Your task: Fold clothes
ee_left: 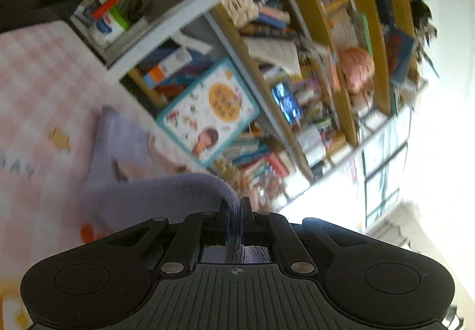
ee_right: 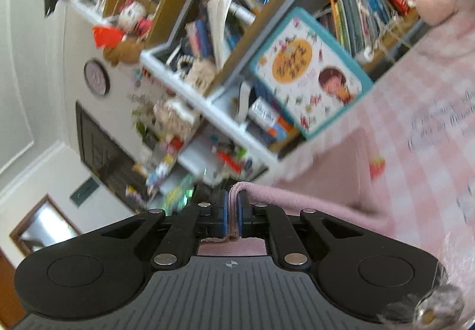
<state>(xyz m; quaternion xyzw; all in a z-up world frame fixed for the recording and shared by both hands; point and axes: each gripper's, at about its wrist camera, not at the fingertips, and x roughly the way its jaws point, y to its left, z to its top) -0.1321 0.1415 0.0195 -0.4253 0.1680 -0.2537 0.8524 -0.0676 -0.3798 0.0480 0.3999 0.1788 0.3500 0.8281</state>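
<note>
Between left claw (ee_left: pixel 236 212) pads: garment (ee_left: pixel 142 196) pinched; right claw (ee_right: pixel 232 208) pinching garment edge

Each camera sits just behind its own claw, looking level along the fingers. The left view is rolled: bed (ee_left: pixel 35 86) at 9 o'clock, bookshelf (ee_left: pixel 297 77) at 1 o'clock. The right view rolls oppositely: bed (ee_right: pixel 430 152) at 3 o'clock. Both views share the shelf and a teal picture book (ee_left: pixel 207 110) (ee_right: pixel 308 71), seen near.

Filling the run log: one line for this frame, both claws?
left claw: shut on garment | right claw: shut on garment, pink here | surface: pink checked bedspread
</note>
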